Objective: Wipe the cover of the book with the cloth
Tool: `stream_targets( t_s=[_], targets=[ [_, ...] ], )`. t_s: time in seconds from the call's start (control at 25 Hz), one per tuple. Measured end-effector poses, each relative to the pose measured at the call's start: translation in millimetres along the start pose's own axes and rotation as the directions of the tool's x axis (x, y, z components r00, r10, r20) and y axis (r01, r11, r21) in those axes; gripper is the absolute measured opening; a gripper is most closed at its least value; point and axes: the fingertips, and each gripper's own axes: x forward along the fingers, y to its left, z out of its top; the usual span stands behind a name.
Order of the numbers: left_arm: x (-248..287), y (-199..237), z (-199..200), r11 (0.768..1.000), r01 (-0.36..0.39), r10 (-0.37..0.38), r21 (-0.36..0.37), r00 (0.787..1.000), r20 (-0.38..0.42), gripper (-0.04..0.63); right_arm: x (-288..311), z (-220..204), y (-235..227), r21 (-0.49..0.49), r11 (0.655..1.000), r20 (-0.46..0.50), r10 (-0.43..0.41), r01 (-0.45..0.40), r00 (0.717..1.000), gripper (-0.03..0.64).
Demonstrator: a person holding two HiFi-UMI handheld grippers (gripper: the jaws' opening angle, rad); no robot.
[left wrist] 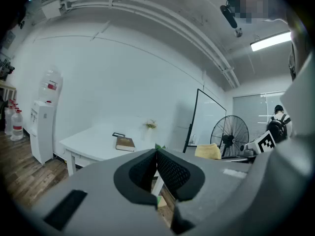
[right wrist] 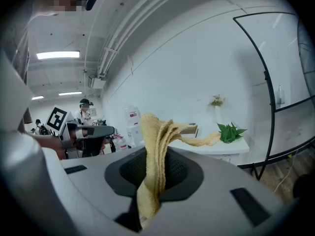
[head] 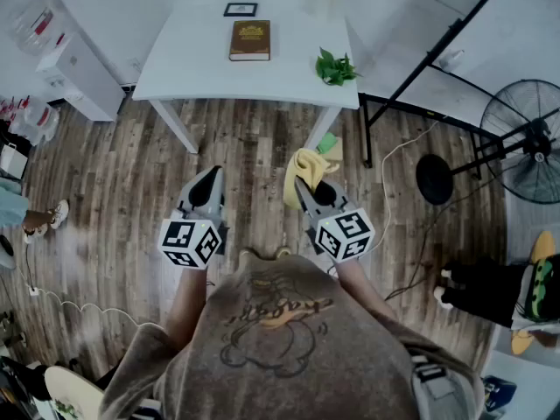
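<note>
A brown book (head: 250, 40) lies on the white table (head: 201, 68) far ahead of me; it also shows small in the left gripper view (left wrist: 125, 143). My right gripper (head: 308, 187) is shut on a yellow cloth (head: 304, 168) that bunches up between its jaws (right wrist: 156, 146) and droops forward. My left gripper (head: 210, 182) hangs beside it over the wooden floor, shut with nothing in it (left wrist: 156, 156). Both grippers are well short of the table.
On the table stand a small dark frame (head: 240, 10) behind the book and a green leafy sprig (head: 335, 66) at the right. A floor fan (head: 525, 138) and black stand legs (head: 411, 112) are to the right, a water dispenser (head: 74, 68) to the left.
</note>
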Motion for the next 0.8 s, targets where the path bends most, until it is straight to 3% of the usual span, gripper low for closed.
stream_targets(
  t_s=[0.36,0.56,0.8],
  targets=[
    [-17,20,-1,1.0,0.006,-0.006,0.006,1.0,-0.018,0.005,16,-14,31,0.075,0.996,-0.008,0.051,-0.051,0.999,0.064],
    [-18,35,-17,0.996,0.035,-0.031,0.081,0.998,-0.046,0.005,22,-29,40,0.058,0.998,-0.008,0.015,-0.015,1.0,0.064],
    [-5,48,-16,0.996,0.072,-0.07,0.046,0.997,-0.029,0.005,32,-28,28,0.046,0.998,-0.009,-0.046,0.046,0.999,0.064]
  ],
)
